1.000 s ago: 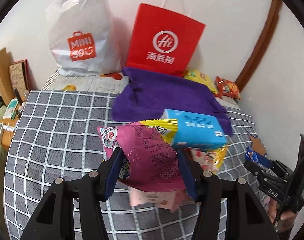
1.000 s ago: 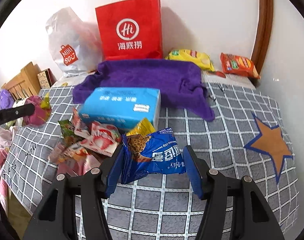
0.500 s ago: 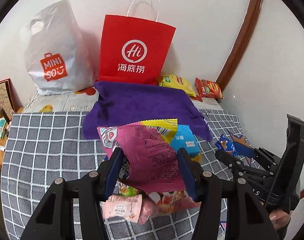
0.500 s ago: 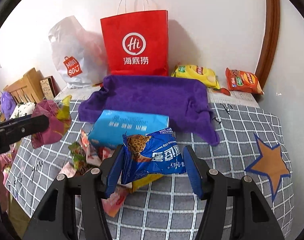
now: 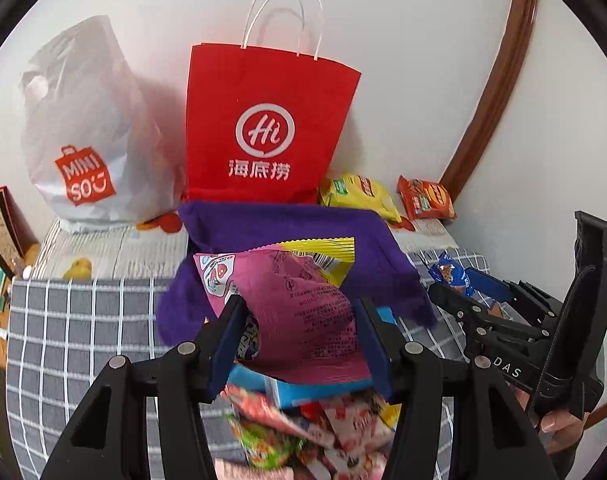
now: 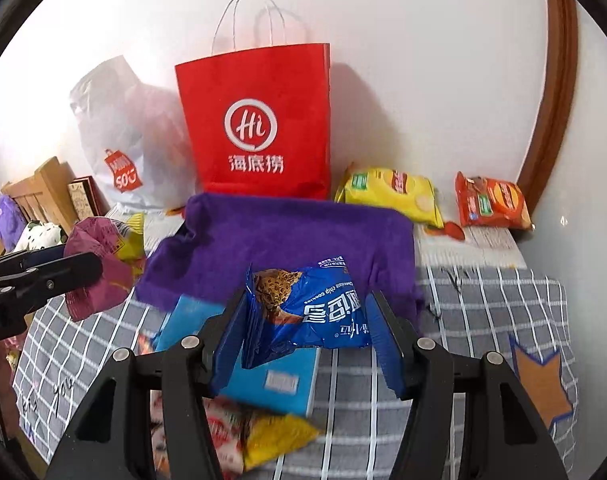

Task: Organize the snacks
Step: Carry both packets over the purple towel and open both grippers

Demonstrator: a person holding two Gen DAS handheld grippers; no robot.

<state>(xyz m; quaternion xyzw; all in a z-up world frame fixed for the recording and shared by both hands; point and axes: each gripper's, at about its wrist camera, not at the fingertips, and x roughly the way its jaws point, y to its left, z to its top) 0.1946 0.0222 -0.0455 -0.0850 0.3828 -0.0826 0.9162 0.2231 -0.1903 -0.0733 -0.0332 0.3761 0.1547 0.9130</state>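
Observation:
My left gripper (image 5: 301,340) is shut on a pink snack bag with a yellow top (image 5: 303,320), held in the air above the snack pile. It also shows at the left of the right wrist view (image 6: 99,264). My right gripper (image 6: 307,340) is shut on a blue cookie bag (image 6: 315,308), held above the blue box (image 6: 271,376). The right gripper also shows in the left wrist view (image 5: 455,296). A pile of loose snack packets (image 5: 311,428) lies on the checked cloth below. A purple cloth tray (image 6: 287,240) sits behind it.
A red paper bag (image 5: 263,132) stands upright against the wall, with a white plastic bag (image 5: 87,140) to its left. A yellow chip bag (image 6: 395,192) and an orange packet (image 6: 491,200) lie at the back right. A star patch (image 6: 543,380) marks the cloth at right.
Both grippers have risen and moved forward toward the red bag with their snack bags still held. The snack pile and blue box now sit lower in both views.

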